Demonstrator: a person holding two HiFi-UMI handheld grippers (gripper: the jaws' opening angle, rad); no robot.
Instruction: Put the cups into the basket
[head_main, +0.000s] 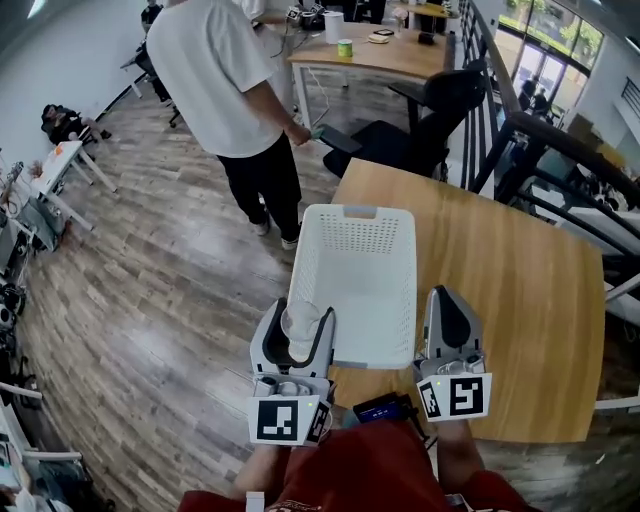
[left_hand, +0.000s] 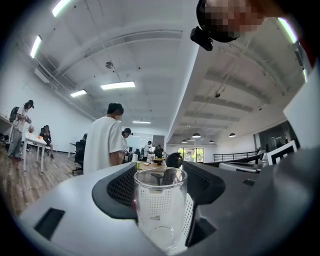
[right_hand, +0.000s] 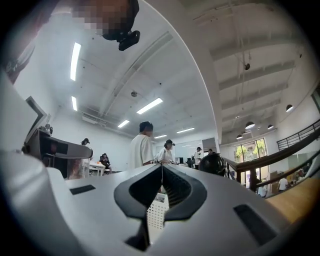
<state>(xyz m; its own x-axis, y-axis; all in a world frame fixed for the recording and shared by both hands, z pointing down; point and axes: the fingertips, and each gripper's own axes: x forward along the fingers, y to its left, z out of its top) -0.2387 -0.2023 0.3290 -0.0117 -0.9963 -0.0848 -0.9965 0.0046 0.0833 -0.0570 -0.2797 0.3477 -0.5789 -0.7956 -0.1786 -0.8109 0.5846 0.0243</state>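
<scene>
A clear glass cup (head_main: 300, 326) stands upright between the jaws of my left gripper (head_main: 298, 338), over the near-left corner of the white perforated basket (head_main: 372, 262). In the left gripper view the cup (left_hand: 160, 210) fills the gap between the dark pads (left_hand: 117, 192), which press on its sides, and the basket's wall (left_hand: 190, 220) shows behind it. My right gripper (head_main: 447, 300) hovers just right of the basket's near-right corner. Its jaws meet at the tip with nothing between them, as the right gripper view (right_hand: 161, 172) shows. Inside the basket I see no cups.
The basket lies on a wooden table (head_main: 510, 300) whose left edge runs just beside it. A person in a white shirt (head_main: 225, 75) stands on the floor beyond the table. A black office chair (head_main: 430, 110) and railings (head_main: 560, 150) are at the far side.
</scene>
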